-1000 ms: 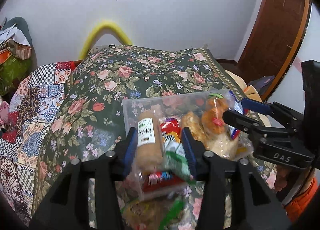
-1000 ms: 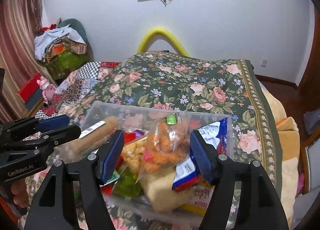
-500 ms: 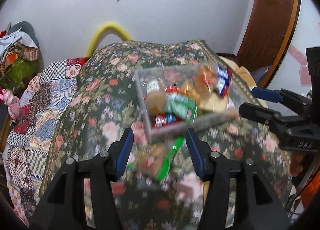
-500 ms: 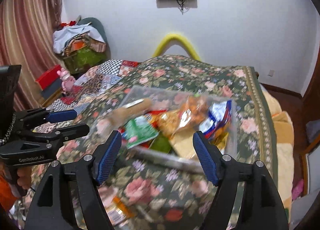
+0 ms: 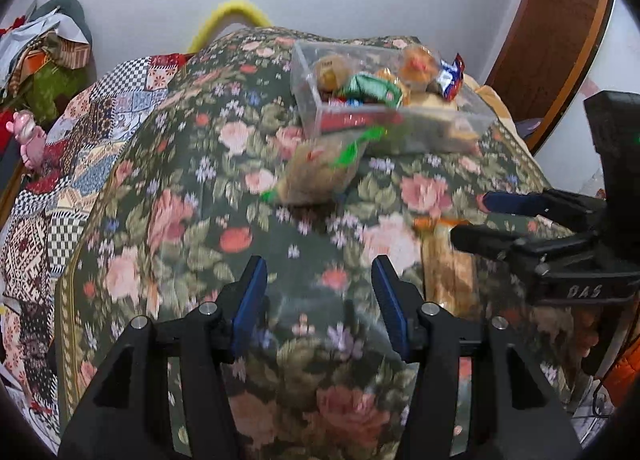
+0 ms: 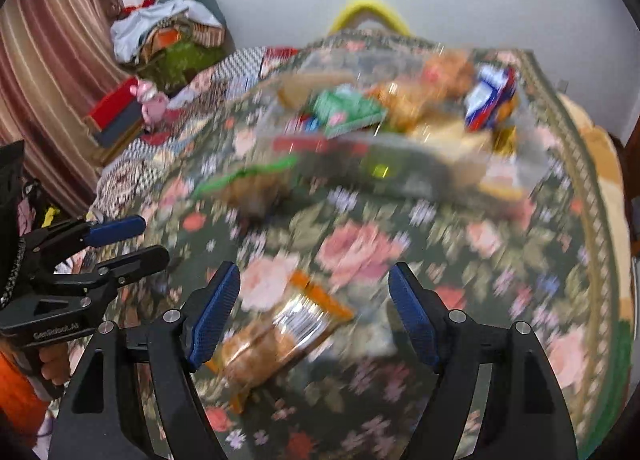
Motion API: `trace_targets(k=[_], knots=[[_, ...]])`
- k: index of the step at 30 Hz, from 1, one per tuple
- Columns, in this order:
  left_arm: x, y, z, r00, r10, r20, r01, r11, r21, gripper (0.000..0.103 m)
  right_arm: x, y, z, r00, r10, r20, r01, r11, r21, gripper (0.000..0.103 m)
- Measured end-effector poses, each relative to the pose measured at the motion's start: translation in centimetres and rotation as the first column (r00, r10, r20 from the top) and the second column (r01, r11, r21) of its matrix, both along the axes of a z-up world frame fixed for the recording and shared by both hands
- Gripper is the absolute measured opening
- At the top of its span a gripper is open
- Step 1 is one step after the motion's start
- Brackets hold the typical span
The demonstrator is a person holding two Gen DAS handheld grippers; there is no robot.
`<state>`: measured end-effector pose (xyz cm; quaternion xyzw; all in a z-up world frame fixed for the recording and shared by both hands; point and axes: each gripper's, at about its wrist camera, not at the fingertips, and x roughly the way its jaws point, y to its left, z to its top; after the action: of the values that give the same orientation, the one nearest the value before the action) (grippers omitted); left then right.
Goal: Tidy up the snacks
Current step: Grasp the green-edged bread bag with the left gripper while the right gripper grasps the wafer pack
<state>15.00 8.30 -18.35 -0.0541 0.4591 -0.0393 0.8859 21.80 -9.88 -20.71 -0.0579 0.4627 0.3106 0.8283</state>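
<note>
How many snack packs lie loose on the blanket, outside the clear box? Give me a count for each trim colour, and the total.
Green-trimmed pack: 1
Orange-trimmed pack: 1
Total: 2, both outside the clear box on the blanket.

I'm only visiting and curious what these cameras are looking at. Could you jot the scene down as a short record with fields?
surface: bed under a dark green floral blanket
container: clear plastic box on the bed, filled with snack packets
loose snacks: tan packet with green trim just in front of the box; orange-edged clear packet of brown biscuits nearer the grippers
left gripper: open, holding nothing
right gripper: open, above the orange-edged packet
image quality: right view blurred
</note>
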Motion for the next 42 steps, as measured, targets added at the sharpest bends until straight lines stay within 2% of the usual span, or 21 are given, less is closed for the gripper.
trace_targets(k=[6,12,14,20,27,33,35,36,38,40,42], knots=[[-0.7,0.2,-0.8,1.000,0.004,-0.007,-0.004,1.000,-0.008,0.054,-1.2,1.6,-2.4,0.996,0.019,-0.081,-0.021,0.999,-0.026,0.074],[0.7,0.3,-1.3,1.000,0.022,-0.007,-0.022,1.000,0.005,0.057,-1.3,1.0,-2.7,0.995,0.035,-0.088,-0.038,0.999,-0.032,0.071],[1.5,0.3,-1.4,0.999,0.033,0.002,-0.033,0.999,0.014,0.062,-1.0,0.3,-2.7,0.996,0.039,-0.077,-0.042,0.998,-0.041,0.057],[4.5,-0.3,-1.9,1.000,0.024,0.012,-0.024,0.999,0.032,0.072,0.1,-2.2,-2.4,0.999,0.007,-0.038,-0.010,0.998,-0.064,0.032],[8.5,-1.3,-3.2,0.999,0.025,0.042,-0.031,0.990,0.138,0.073,1.9,-4.9,-1.9,0.998,-0.063,-0.016,0.062,0.998,-0.031,0.031],[10.8,-2.0,-4.4,0.999,-0.007,0.035,0.001,0.988,0.155,0.073,3.1,-5.8,-1.6,0.996,-0.092,-0.006,0.092,0.996,-0.003,0.031],[11.4,-1.9,-4.8,1.000,-0.003,0.025,0.000,0.990,0.138,0.073,3.3,-5.5,-1.5,0.995,-0.095,-0.001,0.095,0.995,0.001,0.031],[11.5,-1.8,-5.0,1.000,0.000,0.022,-0.003,0.992,0.123,0.072,3.4,-5.6,-1.4,0.995,-0.096,0.000,0.096,0.995,0.006,0.031],[11.7,-1.5,-5.2,1.000,0.008,0.018,-0.009,0.995,0.097,0.061,3.7,-5.6,-1.2,0.995,-0.096,0.003,0.096,0.995,0.008,0.031],[11.6,-1.4,-5.1,0.999,0.015,0.030,-0.018,0.995,0.102,0.050,3.8,-5.5,-1.1,0.995,-0.095,0.010,0.095,0.995,0.007,0.031],[11.4,-1.2,-4.8,0.999,0.011,0.040,-0.015,0.995,0.102,0.047,4.0,-5.4,-1.0,0.996,-0.093,0.016,0.093,0.996,0.011,0.031]])
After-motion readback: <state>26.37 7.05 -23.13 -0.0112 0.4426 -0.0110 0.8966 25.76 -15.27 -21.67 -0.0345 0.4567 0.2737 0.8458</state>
